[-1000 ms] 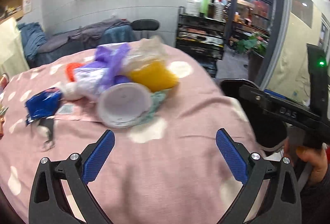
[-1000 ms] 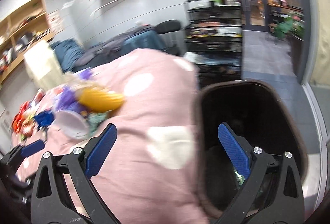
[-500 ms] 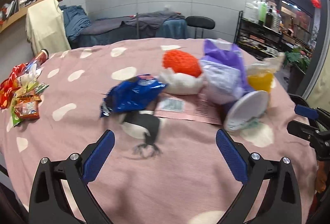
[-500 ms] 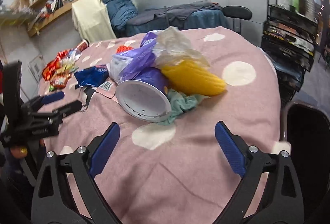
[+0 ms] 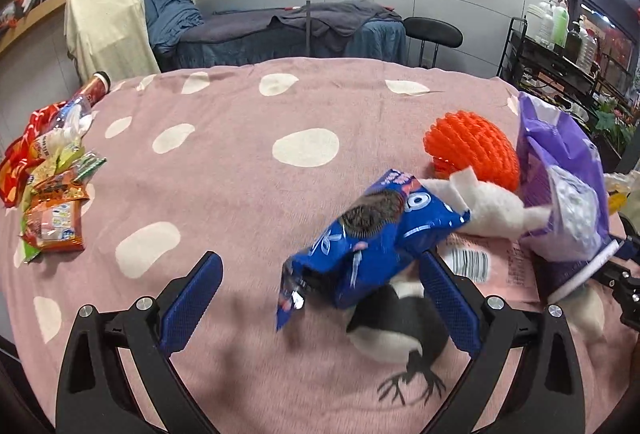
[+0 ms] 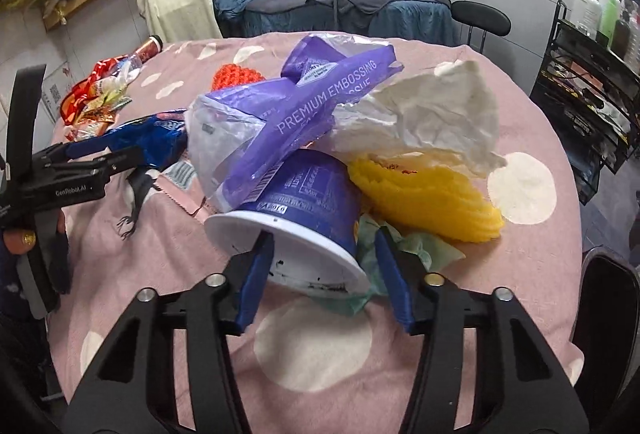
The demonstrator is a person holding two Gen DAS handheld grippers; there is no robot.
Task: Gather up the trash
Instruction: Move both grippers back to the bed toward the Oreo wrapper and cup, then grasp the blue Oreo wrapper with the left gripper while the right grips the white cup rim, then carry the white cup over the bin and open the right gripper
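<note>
Closing around the white rim of the tipped blue cup (image 6: pixel 304 230), the right gripper (image 6: pixel 324 274) seems not yet to press it. The left gripper (image 5: pixel 320 298) stands wide apart, with the blue cookie wrapper (image 5: pixel 372 238) reaching between its fingers. Farther off, a purple tissue bag (image 6: pixel 288 122) and crumpled white paper (image 6: pixel 432 114) lie over the cup, on the pink spotted cloth (image 6: pixel 312 350).

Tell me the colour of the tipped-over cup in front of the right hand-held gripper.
The cup is blue outside with a white rim; the right wrist view shows it best.
</note>
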